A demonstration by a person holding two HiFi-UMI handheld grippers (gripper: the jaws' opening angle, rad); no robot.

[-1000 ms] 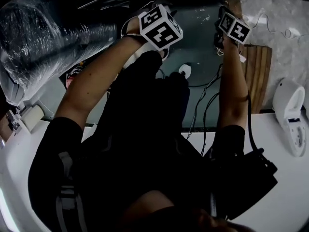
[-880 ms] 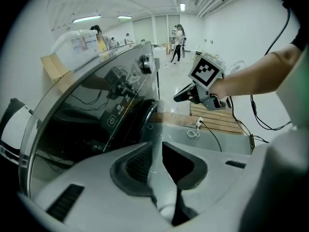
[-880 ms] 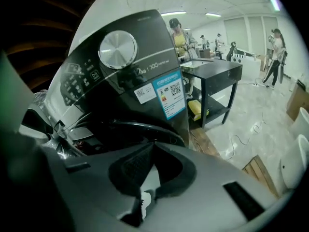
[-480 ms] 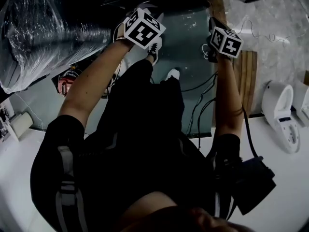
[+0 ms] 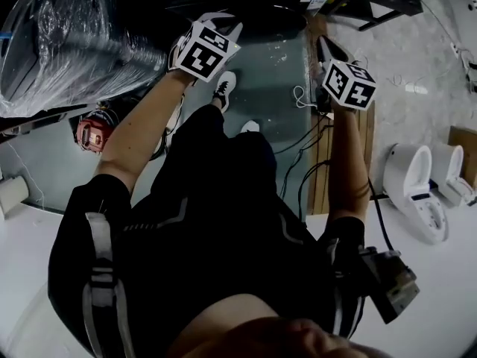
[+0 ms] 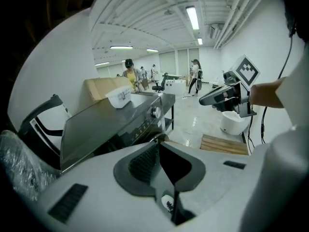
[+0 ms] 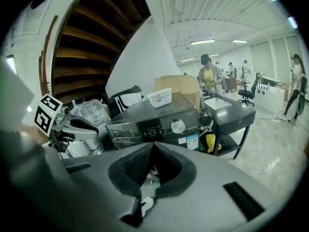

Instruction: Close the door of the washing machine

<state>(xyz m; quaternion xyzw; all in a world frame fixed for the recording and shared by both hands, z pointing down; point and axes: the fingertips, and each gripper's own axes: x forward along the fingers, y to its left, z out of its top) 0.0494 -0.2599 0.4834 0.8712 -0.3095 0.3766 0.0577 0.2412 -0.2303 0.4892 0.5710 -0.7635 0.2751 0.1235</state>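
Washing machine (image 7: 154,119) — tub (image 7: 160,97) atop | left gripper (image 6: 158,142) fingers closing, empty | right gripper (image 7: 153,143) fingers together

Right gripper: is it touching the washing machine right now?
Apart. The left gripper view shows the right gripper held in open air, with bare floor visible between it and the washing machine.

Wrapped bundle (image 5: 67,43); wooden pallet (image 6: 224,145).
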